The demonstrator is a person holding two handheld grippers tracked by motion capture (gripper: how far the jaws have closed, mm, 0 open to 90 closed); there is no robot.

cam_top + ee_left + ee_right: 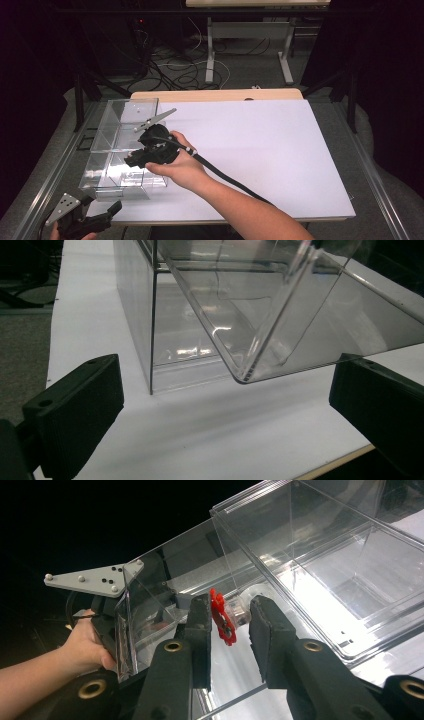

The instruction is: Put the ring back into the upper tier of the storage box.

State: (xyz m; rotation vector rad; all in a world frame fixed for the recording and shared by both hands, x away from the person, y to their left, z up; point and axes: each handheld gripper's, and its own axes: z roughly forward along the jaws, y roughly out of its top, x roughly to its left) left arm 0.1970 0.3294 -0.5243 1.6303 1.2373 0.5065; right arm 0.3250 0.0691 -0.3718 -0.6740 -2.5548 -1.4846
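Red and clear, the small part [223,615] sits clamped in the right gripper [227,622] above the acrylic bin [125,107]; seemingly not yet dropped in. Left gripper [225,405] waits with jaws apart.

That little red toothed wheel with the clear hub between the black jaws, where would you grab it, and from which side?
Across its two faces, I'd guess, roughly as the right gripper is set now: one pad facing the red gear, the other its clear hub. The toothed rim is thin, so coming from above into the clear box looks safest.
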